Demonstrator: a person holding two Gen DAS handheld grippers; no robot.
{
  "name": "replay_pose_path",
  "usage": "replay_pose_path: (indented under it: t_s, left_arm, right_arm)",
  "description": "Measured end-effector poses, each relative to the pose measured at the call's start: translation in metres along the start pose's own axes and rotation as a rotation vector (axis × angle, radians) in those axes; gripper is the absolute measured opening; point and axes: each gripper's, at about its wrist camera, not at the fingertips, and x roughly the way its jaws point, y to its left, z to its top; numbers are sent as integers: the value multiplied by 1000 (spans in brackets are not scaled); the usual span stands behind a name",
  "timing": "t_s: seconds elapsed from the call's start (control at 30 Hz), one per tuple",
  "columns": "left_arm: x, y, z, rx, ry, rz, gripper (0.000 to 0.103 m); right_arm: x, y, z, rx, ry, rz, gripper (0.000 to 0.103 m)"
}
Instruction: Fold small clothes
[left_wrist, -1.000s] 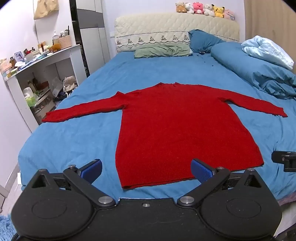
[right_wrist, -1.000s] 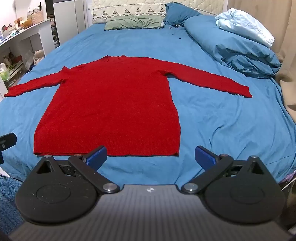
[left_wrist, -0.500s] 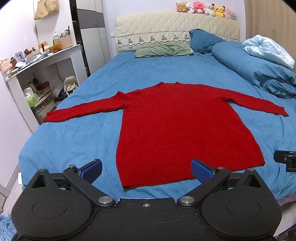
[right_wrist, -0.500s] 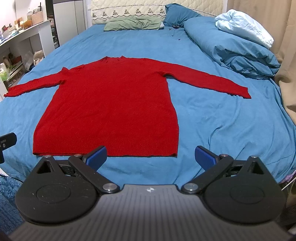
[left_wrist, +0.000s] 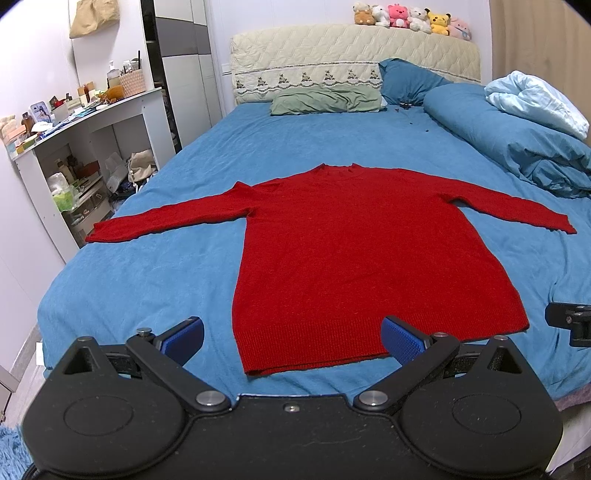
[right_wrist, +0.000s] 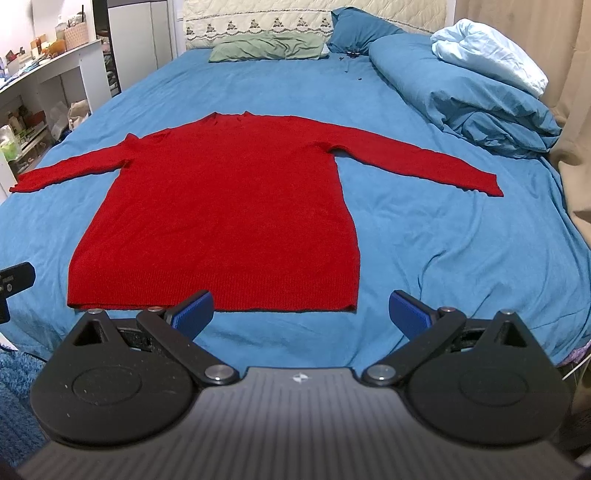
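A red long-sleeved sweater (left_wrist: 365, 254) (right_wrist: 229, 210) lies flat on the blue bed sheet (left_wrist: 147, 280) (right_wrist: 443, 251), both sleeves spread out sideways and its hem toward me. My left gripper (left_wrist: 291, 338) hovers open just short of the hem's left part, with nothing between its blue pads. My right gripper (right_wrist: 301, 310) is open too, near the hem's right corner, empty. Part of the right gripper (left_wrist: 570, 323) shows at the right edge of the left wrist view.
A rolled blue duvet (left_wrist: 517, 140) with a pale blue blanket (left_wrist: 535, 99) lies along the bed's right side. Green pillow (left_wrist: 325, 99) and headboard (left_wrist: 351, 55) with plush toys are at the far end. A cluttered white desk (left_wrist: 85, 122) stands left of the bed.
Both grippers have drifted slightly; the sweater sits a little higher and farther in the views. The sweater has not moved on the bed and both grippers stay open.
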Motion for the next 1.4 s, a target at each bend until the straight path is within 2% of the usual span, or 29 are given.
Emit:
replay_pose_path:
  t_s: [1.4]
  left_arm:
    - [-1,3,-1,-12,4,-5,103]
  right_arm:
    - [1,4,-3,-9,-3,-3,103]
